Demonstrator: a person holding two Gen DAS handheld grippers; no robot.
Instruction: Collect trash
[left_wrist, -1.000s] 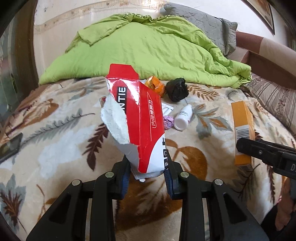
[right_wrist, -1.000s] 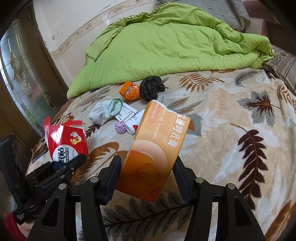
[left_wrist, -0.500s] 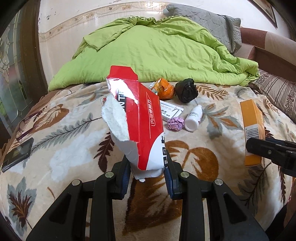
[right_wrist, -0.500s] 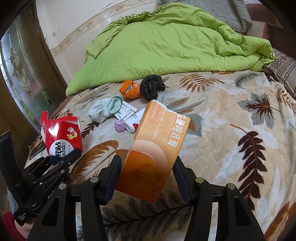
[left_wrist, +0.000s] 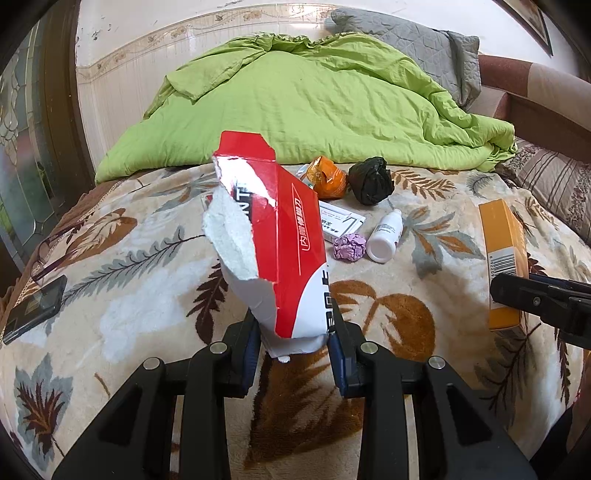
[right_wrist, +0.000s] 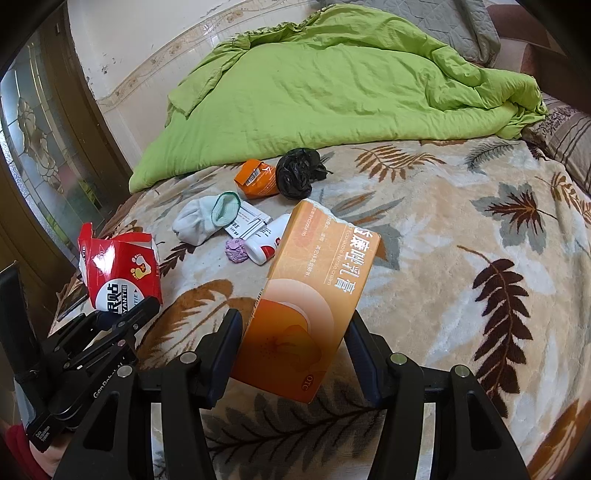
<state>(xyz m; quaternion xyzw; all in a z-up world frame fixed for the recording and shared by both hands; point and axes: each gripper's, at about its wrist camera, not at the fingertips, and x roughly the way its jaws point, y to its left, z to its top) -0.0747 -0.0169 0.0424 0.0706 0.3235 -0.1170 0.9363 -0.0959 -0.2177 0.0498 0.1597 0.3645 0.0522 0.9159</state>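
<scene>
Left claw (left_wrist: 291, 345) still clamped on torn red box (left_wrist: 271, 251), right claw (right_wrist: 291, 347) on orange box (right_wrist: 306, 306), both held above bed (right_wrist: 461, 240). Since a second ago, raised slightly and drawn back. At 12 o'clock, on bed: bottle (left_wrist: 386, 238), purple wad (left_wrist: 350, 246), black bag (left_wrist: 371, 180), sock (right_wrist: 205, 218).

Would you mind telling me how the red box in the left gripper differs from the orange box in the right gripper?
The red box is red and white; the orange box is orange with a paler band. The red box is torn open, with ragged white edges and a raised flap; the orange box keeps its shape. Both are printed cartons, each clamped at its lower end, one in the left gripper, one in the right gripper.
</scene>
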